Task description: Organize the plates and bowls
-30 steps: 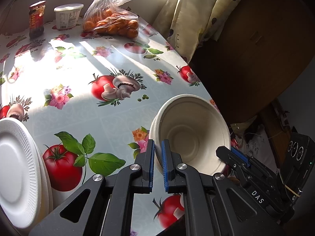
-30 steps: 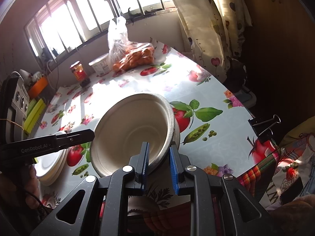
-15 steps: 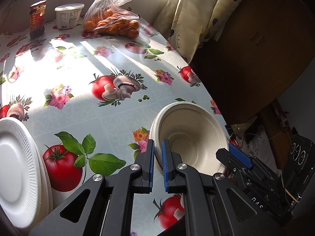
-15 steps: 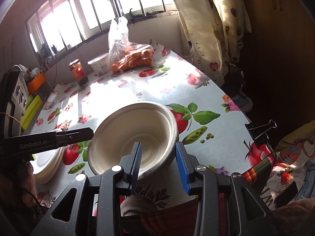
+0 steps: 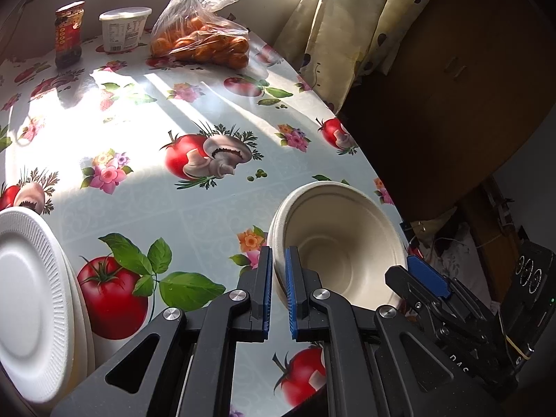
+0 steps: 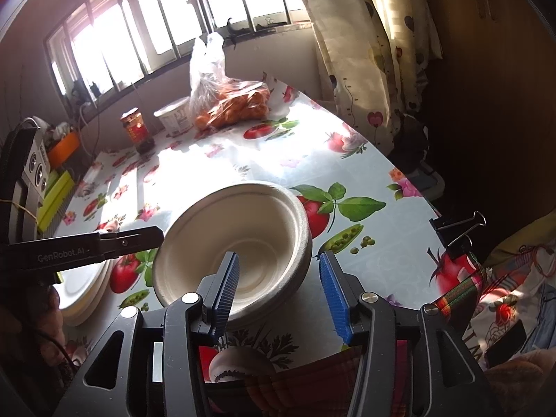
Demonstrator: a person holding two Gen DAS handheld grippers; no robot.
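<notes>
A stack of off-white paper bowls (image 5: pixel 340 243) sits on the tablecloth near the table's right edge; it also shows in the right wrist view (image 6: pixel 239 243). My left gripper (image 5: pixel 276 292) is shut on the left rim of the bowls. My right gripper (image 6: pixel 279 292) is open, its jaws on either side of the near rim without touching it. A stack of white foam plates (image 5: pixel 31 299) lies at the left; it also shows in the right wrist view (image 6: pixel 83 288).
A bag of oranges (image 5: pixel 205 41), a white tub (image 5: pixel 123 29) and a red jar (image 5: pixel 69 34) stand at the far side under the window. A curtain (image 5: pixel 340 27) hangs right. A binder clip (image 6: pixel 458 229) grips the table edge.
My right gripper has opened and let go of the bowl rim. The bowl has come down from its tilt and now sits level in the stack. My left gripper stays shut on the rim.
</notes>
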